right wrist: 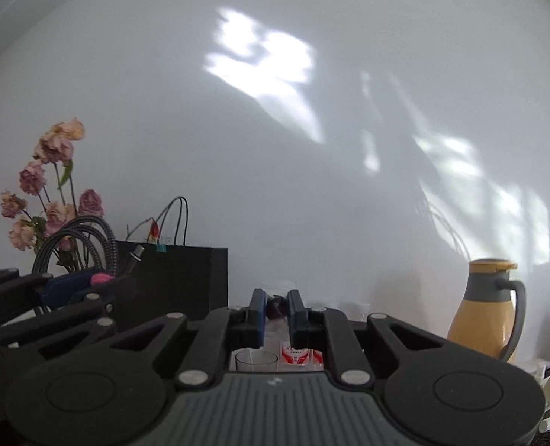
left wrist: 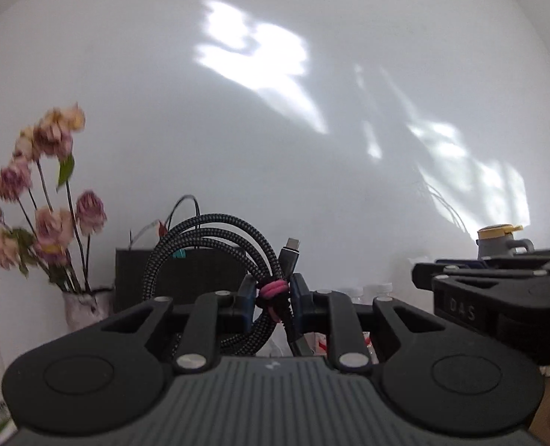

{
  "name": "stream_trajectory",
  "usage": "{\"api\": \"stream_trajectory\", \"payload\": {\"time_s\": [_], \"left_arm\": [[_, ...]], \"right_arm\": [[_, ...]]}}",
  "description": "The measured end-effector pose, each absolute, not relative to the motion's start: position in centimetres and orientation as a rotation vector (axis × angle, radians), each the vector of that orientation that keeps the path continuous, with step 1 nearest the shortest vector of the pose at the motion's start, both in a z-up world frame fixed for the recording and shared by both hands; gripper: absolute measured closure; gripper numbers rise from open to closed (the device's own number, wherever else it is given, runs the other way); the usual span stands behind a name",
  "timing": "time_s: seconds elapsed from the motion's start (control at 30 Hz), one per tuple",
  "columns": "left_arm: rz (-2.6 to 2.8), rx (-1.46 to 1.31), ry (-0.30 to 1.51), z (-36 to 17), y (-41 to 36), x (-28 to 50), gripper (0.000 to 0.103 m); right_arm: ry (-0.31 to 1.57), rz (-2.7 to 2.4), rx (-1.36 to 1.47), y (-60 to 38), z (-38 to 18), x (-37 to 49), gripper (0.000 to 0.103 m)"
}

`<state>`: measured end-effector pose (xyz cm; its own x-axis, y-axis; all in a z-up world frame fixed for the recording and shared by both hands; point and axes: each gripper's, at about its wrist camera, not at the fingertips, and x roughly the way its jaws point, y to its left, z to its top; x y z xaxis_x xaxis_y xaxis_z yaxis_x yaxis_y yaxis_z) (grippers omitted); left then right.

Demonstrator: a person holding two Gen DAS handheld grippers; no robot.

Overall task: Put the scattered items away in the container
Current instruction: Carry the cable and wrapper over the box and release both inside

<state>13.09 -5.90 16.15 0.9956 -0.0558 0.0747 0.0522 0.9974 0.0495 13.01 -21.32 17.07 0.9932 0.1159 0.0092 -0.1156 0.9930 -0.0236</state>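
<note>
Flowers (right wrist: pixel 48 193) left of bag (right wrist: pixel 178 278); jug (right wrist: pixel 486 308) far right.

Black bag (right wrist: pixel 178 278), yellow jug (right wrist: pixel 486 308), supporting surface hidden.

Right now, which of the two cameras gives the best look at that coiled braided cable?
The left wrist view. There the coiled cable sits dead centre, pinched between the left gripper's fingers at its pink tie, plug visible. The right wrist view catches only part of its loops at the far left, in front of the flowers.
</note>
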Motion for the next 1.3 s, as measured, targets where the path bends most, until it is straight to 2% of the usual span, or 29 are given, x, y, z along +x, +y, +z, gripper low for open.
{"api": "stream_trajectory", "payload": {"time_s": [0.07, 0.13, 0.2, 0.27, 0.43, 0.47, 0.53, 0.57, 0.6, 0.7, 0.77, 0.8, 0.9, 0.97, 1.03, 1.07, 1.13, 1.17, 1.2, 1.23, 1.27, 1.3], "left_arm": [[-0.087, 0.051, 0.037, 16.6, -5.9, 15.4, 0.083], [-0.105, 0.064, 0.313, 17.0, -6.1, 19.6, 0.083], [-0.207, -0.067, 0.588, 15.8, -5.1, 24.2, 0.083], [-0.232, -0.086, 0.751, 13.1, -5.1, 27.9, 0.083], [-0.204, -0.074, 0.920, 7.4, -5.5, 33.6, 0.081], [-0.206, -0.070, 0.933, 6.8, -5.6, 34.2, 0.070], [-0.203, -0.063, 0.925, 6.4, -5.7, 35.1, 0.059], [-0.195, -0.066, 0.921, 6.7, -5.6, 35.5, 0.058], [-0.196, -0.082, 0.919, 6.9, -5.3, 35.8, 0.056], [-0.191, -0.132, 0.891, 8.7, -4.1, 35.8, 0.044], [-0.173, -0.142, 0.875, 10.0, -3.3, 35.5, 0.032], [-0.162, -0.139, 0.874, 10.6, -3.0, 35.4, 0.030], [-0.118, -0.107, 0.884, 11.6, -2.1, 34.3, 0.022], [-0.075, -0.089, 0.883, 12.2, -1.3, 33.2, 0.015], [-0.010, -0.060, 0.786, 13.1, -0.2, 30.9, 0.012], [0.021, -0.035, 0.673, 13.7, -0.3, 28.9, 0.008], [0.037, 0.020, 0.362, 14.0, -0.5, 23.9, 0.000], [0.032, 0.037, 0.223, 13.8, -0.5, 21.5, 0.000], [0.032, 0.043, 0.149, 13.5, -0.6, 19.8, 0.000], [0.033, 0.040, 0.122, 13.4, -0.6, 18.6, 0.000], [0.038, 0.023, 0.110, 13.3, -0.6, 17.8, 0.000], [0.041, 0.008, 0.101, 13.2, -0.5, 17.1, 0.000]], "right_arm": [[0.124, 0.081, -0.049, -21.7, 17.3, 16.0, 0.092], [0.412, 0.106, -0.079, -22.3, 17.1, 20.7, 0.092], [0.685, 0.217, -0.016, -23.7, 16.2, 25.6, 0.092], [0.854, 0.232, -0.009, -24.3, 14.5, 29.6, 0.092], [1.036, 0.208, -0.057, -23.7, 9.7, 35.2, 0.092], [1.051, 0.197, -0.065, -23.4, 8.9, 35.9, 0.091], [1.076, 0.161, -0.071, -23.3, 7.5, 37.0, 0.080], [1.086, 0.153, -0.064, -23.3, 7.0, 37.5, 0.068], [1.087, 0.148, -0.049, -23.5, 6.9, 37.7, 0.060], [1.070, 0.145, -0.018, -24.1, 7.1, 37.9, 0.059], [1.058, 0.142, 0.004, -24.5, 7.7, 37.7, 0.056], [1.055, 0.143, 0.012, -24.5, 8.0, 37.5, 0.053], [1.043, 0.158, 0.025, -24.2, 9.1, 36.6, 0.051], [1.029, 0.175, 0.039, -24.0, 9.8, 35.7, 0.046], [0.990, 0.184, 0.030, -23.5, 10.8, 34.2, 0.044], [0.932, 0.185, 0.018, -23.1, 11.5, 32.9, 0.044], [0.699, 0.191, -0.023, -22.3, 12.9, 29.1, 0.040], [0.542, 0.198, -0.039, -22.0, 13.2, 26.7, 0.032], [0.384, 0.211, -0.044, -21.8, 13.2, 24.2, 0.022], [0.255, 0.225, -0.040, -21.8, 12.9, 22.1, 0.016], [0.178, 0.235, -0.034, -21.7, 12.6, 20.6, 0.012], [0.150, 0.239, -0.032, -21.4, 12.4, 19.8, 0.012]]}}
